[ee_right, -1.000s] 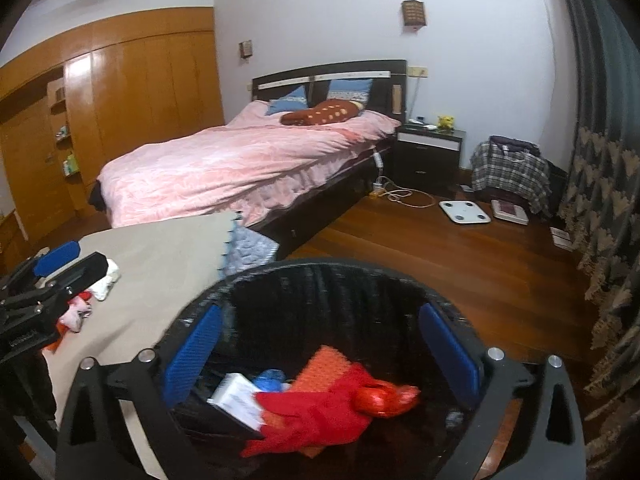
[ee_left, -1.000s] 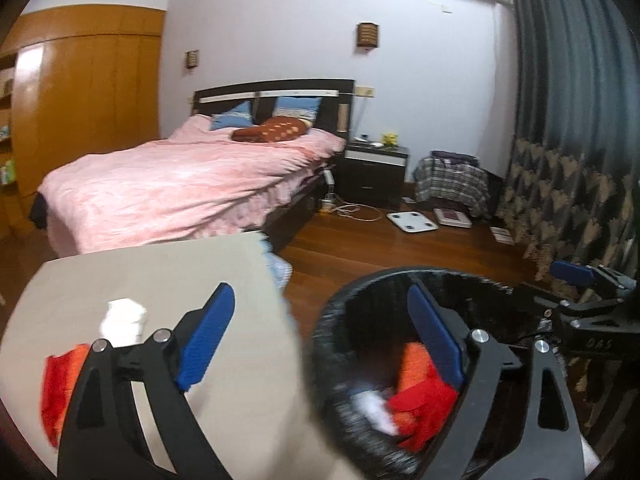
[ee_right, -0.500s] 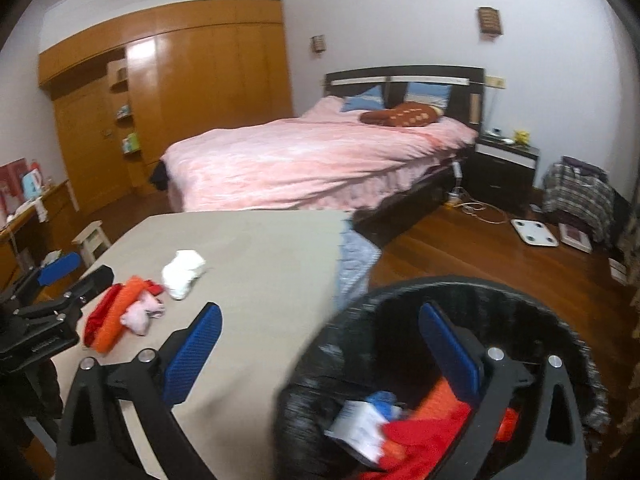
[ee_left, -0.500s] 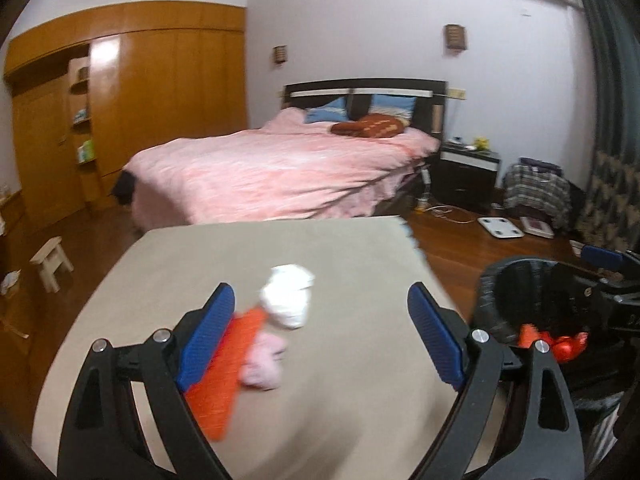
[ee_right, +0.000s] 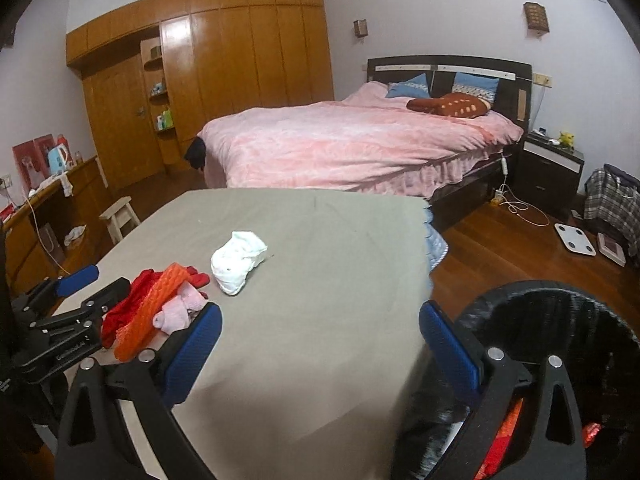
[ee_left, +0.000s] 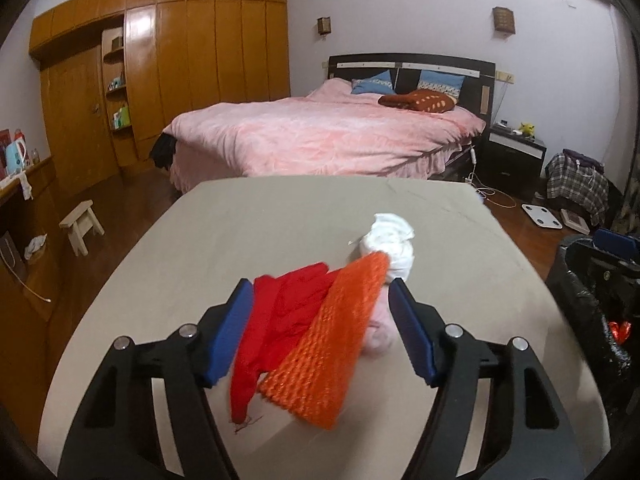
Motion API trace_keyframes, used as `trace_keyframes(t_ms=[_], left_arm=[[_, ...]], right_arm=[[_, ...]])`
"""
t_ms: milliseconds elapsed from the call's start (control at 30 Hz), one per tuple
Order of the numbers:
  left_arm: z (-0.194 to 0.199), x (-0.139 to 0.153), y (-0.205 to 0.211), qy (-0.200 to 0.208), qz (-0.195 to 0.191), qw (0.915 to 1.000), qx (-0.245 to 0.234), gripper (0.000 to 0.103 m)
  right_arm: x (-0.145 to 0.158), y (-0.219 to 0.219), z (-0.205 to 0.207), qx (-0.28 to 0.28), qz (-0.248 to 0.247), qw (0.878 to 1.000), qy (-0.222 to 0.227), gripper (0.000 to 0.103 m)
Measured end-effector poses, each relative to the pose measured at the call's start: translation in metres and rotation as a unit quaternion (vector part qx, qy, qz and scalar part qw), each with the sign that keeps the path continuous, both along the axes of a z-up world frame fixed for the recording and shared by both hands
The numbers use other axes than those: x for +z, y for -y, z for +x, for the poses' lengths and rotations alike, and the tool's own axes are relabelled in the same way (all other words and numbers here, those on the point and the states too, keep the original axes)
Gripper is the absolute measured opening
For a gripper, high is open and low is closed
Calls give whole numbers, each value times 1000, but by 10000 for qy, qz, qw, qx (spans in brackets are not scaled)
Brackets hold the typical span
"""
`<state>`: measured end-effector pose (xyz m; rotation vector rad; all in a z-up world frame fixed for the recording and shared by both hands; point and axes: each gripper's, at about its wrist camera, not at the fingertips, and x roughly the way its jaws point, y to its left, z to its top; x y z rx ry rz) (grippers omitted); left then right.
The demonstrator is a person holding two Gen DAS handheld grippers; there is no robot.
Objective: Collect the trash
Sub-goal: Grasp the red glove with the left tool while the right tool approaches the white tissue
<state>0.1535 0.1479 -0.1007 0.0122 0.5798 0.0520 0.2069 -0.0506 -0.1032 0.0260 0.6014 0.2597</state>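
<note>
On the grey table [ee_left: 280,216] lies a heap of trash: an orange mesh net [ee_left: 328,332], a red wrapper [ee_left: 276,312], a pink piece [ee_left: 380,332] and a white crumpled wad [ee_left: 388,244]. My left gripper [ee_left: 320,332] is open, its blue pads either side of the red and orange pieces. The right wrist view shows the same heap [ee_right: 160,304], the white wad [ee_right: 236,260] and the left gripper [ee_right: 96,292]. My right gripper [ee_right: 320,352] is open and empty over the table's right edge, beside the black-lined trash bin [ee_right: 560,320].
The bin [ee_left: 588,292] stands at the table's right with red and orange trash inside. A pink bed [ee_left: 320,136], nightstand [ee_left: 512,160], wooden wardrobe [ee_left: 180,72], small stool [ee_left: 80,224] and floor scale [ee_left: 540,216] lie beyond.
Both grippers swung left from over the bin to the table. The left gripper has come down around the red and orange trash heap.
</note>
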Motion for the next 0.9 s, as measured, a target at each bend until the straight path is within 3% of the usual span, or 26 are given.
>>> trace_keyframes(t_ms=[267, 633, 767, 833, 900], left_arm=[[22, -13, -32, -215, 11, 9990, 380, 65], [61, -43, -46, -890, -343, 9953, 159, 63], [68, -52, -42, -1142, -330, 9929, 48, 46], [71, -56, -42, -1263, -412, 9911, -41, 26], [72, -59, -43, -1312, -490, 9901, -126, 16]], right_arm=[[-14, -20, 17, 118, -96, 9998, -108, 97], [-22, -43, 40, 192, -183, 9996, -125, 97], [-23, -47, 43, 211, -205, 9995, -140, 97], [-24, -48, 44, 221, -215, 9994, -156, 97], [-25, -49, 45, 231, -216, 9994, -170, 97]])
